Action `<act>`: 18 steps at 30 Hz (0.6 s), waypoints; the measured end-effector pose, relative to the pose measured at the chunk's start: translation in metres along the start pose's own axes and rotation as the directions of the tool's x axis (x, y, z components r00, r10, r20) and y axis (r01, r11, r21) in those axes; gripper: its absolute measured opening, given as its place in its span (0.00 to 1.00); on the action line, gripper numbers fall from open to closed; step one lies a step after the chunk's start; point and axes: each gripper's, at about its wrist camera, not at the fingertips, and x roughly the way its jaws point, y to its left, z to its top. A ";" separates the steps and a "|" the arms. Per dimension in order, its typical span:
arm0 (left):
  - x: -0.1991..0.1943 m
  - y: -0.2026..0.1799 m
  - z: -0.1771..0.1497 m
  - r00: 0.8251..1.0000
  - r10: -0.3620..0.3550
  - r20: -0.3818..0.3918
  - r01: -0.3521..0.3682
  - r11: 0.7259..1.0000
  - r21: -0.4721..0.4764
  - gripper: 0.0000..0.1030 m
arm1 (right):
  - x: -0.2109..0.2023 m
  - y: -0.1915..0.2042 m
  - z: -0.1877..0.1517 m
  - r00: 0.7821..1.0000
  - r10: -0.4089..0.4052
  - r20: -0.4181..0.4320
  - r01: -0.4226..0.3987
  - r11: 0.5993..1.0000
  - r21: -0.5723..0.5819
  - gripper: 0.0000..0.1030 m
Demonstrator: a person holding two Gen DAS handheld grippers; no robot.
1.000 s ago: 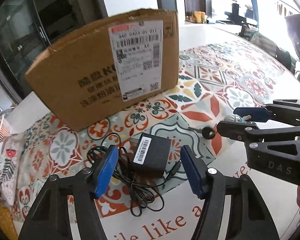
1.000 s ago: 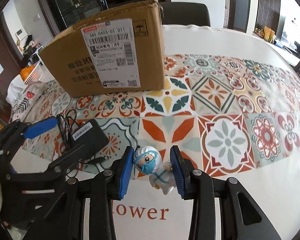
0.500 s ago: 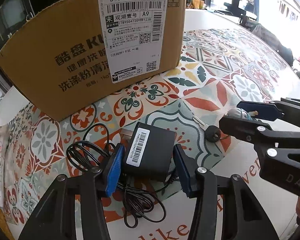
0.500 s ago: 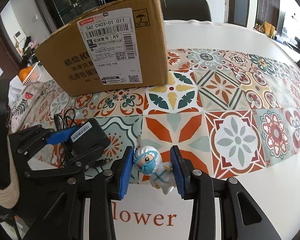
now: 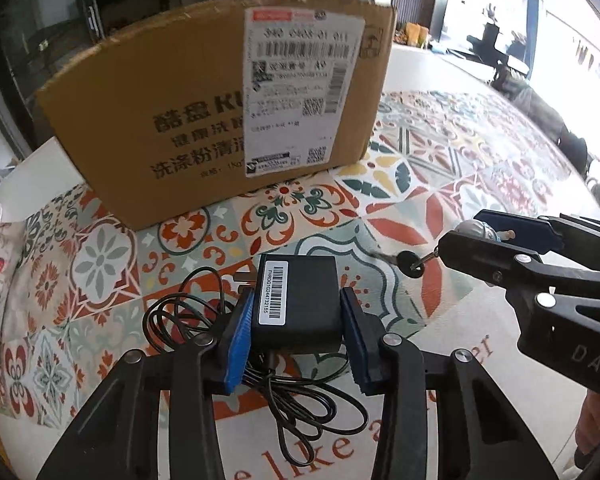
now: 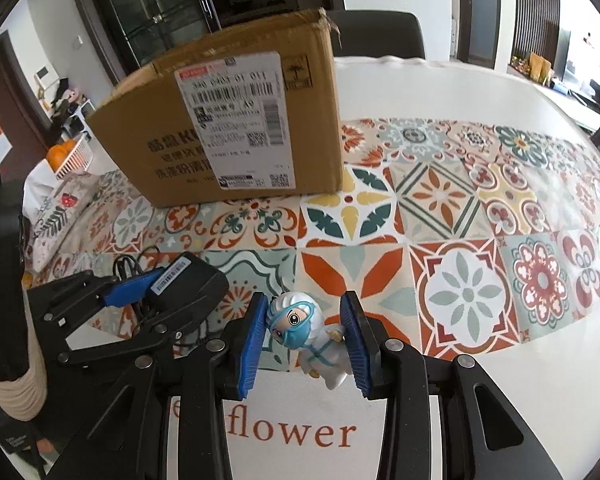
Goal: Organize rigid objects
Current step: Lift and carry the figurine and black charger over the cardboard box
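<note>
My left gripper (image 5: pixel 296 332) is shut on a black power adapter (image 5: pixel 298 304) with a white barcode label; its black cable (image 5: pixel 296 392) trails in loops below and to the left. My right gripper (image 6: pixel 306 340) is shut on a small white figurine (image 6: pixel 312 336) with blue goggles and mask. In the left wrist view the right gripper (image 5: pixel 500 240) is at the right, with a black-headed key (image 5: pixel 410 263) hanging from the figurine on a ring. The brown cardboard box (image 5: pixel 204 120) with a shipping label stands behind, also in the right wrist view (image 6: pixel 236 120).
A patterned tile tablecloth (image 6: pixel 440 220) covers the table. A white basket of oranges (image 6: pixel 70 156) stands at the far left. A dark chair back (image 6: pixel 380 34) rises behind the box. Dark glass cabinet doors fill the back wall.
My left gripper has closed on the power adapter and raised it off the cloth, with the cable trailing. The right gripper still holds the figurine, lifted slightly.
</note>
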 end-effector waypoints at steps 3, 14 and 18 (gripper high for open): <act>-0.013 0.002 -0.002 1.000 0.001 0.025 0.000 1.000 -0.024 0.40 | -0.009 0.003 0.003 1.000 0.004 0.020 -0.004 1.000 -0.012 0.37; -0.057 0.016 0.007 0.991 0.032 0.127 -0.019 0.994 -0.104 0.40 | -0.044 0.017 0.017 0.996 0.025 0.091 -0.022 0.999 -0.035 0.37; -0.074 0.019 0.013 0.985 0.045 0.169 -0.025 0.993 -0.116 0.40 | -0.058 0.023 0.025 0.991 0.026 0.130 -0.020 0.998 -0.051 0.37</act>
